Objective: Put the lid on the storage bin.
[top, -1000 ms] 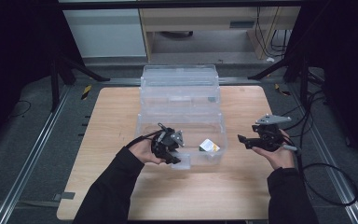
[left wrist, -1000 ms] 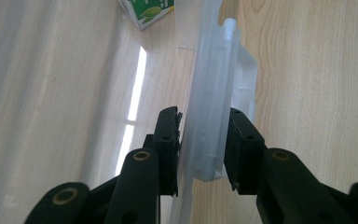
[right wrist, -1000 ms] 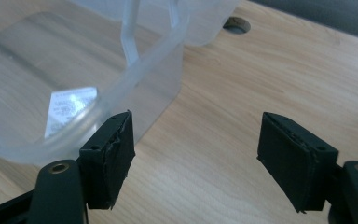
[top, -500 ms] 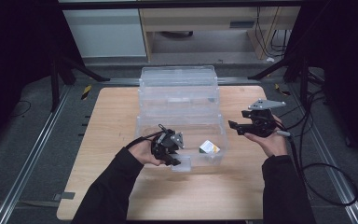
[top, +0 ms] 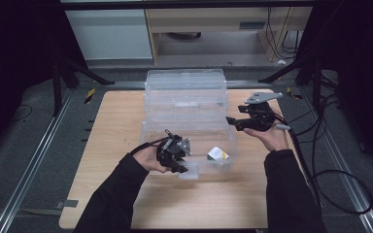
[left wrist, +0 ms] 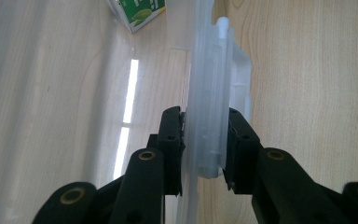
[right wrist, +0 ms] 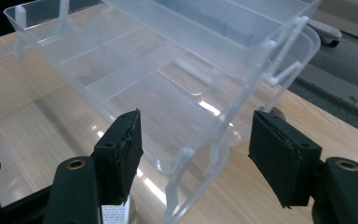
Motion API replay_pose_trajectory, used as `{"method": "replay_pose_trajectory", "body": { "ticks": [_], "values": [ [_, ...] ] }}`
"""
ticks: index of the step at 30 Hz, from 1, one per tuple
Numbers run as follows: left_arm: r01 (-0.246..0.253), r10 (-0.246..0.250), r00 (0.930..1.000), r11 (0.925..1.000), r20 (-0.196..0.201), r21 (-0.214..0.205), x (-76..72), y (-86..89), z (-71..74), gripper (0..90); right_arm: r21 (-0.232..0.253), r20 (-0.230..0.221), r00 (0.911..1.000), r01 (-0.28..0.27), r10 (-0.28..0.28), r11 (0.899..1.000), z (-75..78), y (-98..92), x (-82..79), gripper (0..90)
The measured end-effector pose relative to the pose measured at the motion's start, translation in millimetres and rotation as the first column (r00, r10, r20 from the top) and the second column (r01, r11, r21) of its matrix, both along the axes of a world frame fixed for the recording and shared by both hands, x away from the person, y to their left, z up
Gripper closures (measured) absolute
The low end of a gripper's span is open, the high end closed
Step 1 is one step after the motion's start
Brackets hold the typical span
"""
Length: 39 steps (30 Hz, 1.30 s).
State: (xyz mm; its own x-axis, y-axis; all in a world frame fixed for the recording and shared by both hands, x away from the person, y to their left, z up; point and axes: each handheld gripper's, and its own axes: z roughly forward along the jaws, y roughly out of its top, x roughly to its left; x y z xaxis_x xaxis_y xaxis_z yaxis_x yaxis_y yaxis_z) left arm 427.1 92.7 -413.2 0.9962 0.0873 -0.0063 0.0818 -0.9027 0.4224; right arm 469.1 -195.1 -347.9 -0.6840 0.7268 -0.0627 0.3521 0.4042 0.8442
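A: Start big. What sits on the tabletop point(top: 111, 194)?

B: A clear plastic organiser box point(top: 187, 116), opened out in tiers that step from the far edge down toward the near edge, about midway between the left and right edges. Its lowest tray reaches nearest the person, and a small green-and-white carton point(top: 218, 154) lies in that tray, toward its right end.

A: And the left gripper point(top: 178, 167)?

B: It sits at the near wall of that lowest tray. In the left gripper view the jaws are clamped on the tray's front latch point(left wrist: 209, 135), one pad inside the wall, one outside.

A: The right gripper point(top: 233, 121)?

B: Held up off the tabletop at the box's right end, level with the middle tier. Its jaws stand apart with nothing pressed between them; they have just been closing a little. In the right gripper view the corner of a tier point(right wrist: 242, 93) lies ahead, between the two pads but untouched.

A: So how should this step go?

B: I'd judge the box is being steadied on the left while the right moves in for a tier's end wall. Keep the left clamp firm and still, so the box doesn't slide. Bring the right pads squarely over the wall, not the thin hinge arms, then close. Thin clear plastic flexes, so squeeze gently and move the tier slowly to keep the carton from tipping
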Motion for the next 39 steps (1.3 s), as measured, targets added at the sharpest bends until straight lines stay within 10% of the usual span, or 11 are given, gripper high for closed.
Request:
{"method": "replay_pose_trajectory", "body": {
  "ticks": [39],
  "values": [
    [0.021,-0.021,0.9997,0.9998,-0.011,0.002,1.6,8.5,0.5,71.0,-0.095,-0.004,0.9773,-0.211,0.212,0.973,28.3,84.1,77.1,51.2]
  ]
}}
